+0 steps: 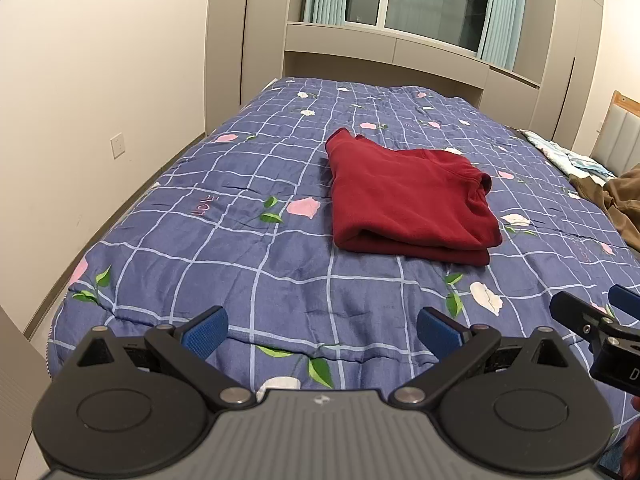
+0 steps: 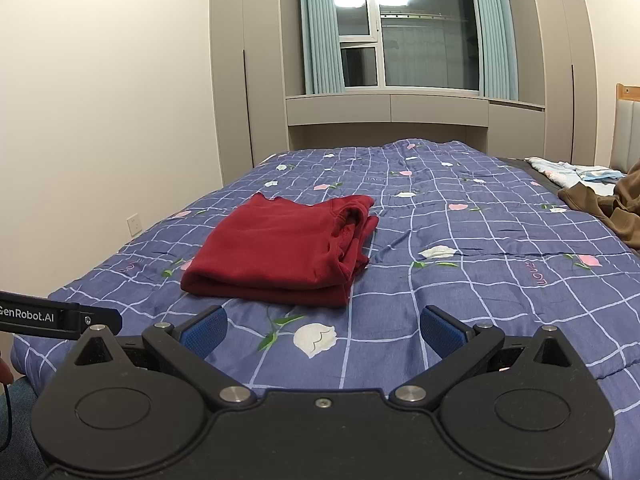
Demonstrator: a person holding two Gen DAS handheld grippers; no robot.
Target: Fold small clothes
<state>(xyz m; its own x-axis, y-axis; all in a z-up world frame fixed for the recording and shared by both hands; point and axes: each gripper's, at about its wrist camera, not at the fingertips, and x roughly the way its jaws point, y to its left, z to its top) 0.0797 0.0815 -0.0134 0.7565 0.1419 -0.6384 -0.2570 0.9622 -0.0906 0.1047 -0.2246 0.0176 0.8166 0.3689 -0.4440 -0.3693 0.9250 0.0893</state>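
A dark red garment (image 1: 412,200) lies folded into a thick, roughly square bundle on the bed (image 1: 248,248), resting on a blue quilt with a pale grid and pink and white flowers. Its neck opening sits on the right side of the bundle, and the doubled fold faces the near edge. The left gripper (image 1: 322,330) hangs over the near end of the bed with its blue-padded fingers (image 1: 206,330) spread wide and nothing between them. The right gripper (image 2: 323,330) is just beside it, also wide apart and empty, near the garment but not touching it. At the far right of the bed lie a brown cloth (image 2: 612,210) and a pale blue patterned cloth (image 2: 576,172). Behind the bed stands a window (image 2: 404,32) with light blue curtains (image 2: 320,28).
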